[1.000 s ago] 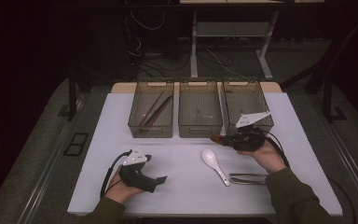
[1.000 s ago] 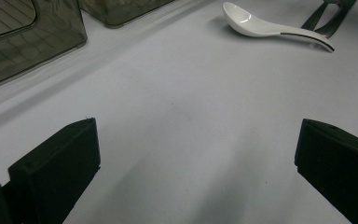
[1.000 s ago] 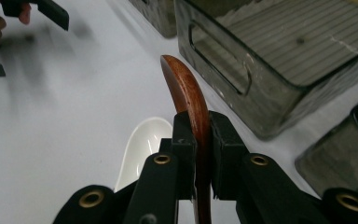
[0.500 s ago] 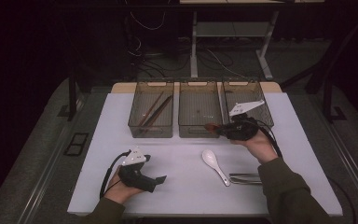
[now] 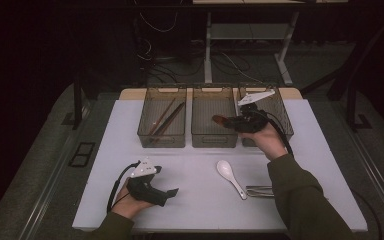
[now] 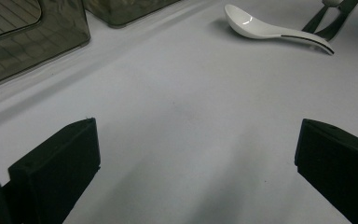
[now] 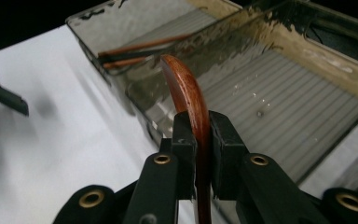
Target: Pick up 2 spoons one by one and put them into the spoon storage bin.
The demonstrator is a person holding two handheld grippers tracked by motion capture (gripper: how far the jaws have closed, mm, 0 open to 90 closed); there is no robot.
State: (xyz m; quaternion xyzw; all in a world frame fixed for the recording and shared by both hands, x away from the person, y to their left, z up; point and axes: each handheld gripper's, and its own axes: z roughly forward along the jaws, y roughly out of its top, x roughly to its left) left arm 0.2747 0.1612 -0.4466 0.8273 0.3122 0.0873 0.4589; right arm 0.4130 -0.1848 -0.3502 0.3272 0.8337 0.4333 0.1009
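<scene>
Since a second ago the right gripper has lifted off the white counter and travelled toward the row of three smoky translucent plastic bins, and it now hangs over the front wall of the middle bin, its fingers clenched on a reddish-brown curved wooden spoon (seen edge-on in the right gripper view, the piece arching forward over that bin's ribbed floor). To the left of the middle bin, the left bin holds brown wooden chopsticks. On the near side of the middle bin, a white ceramic soup spoon lies on the counter with dark metal tongs just beside it. Well to the near-left of the middle bin, the left gripper rests on the counter, its fingers released and wide apart with bare counter between them.
</scene>
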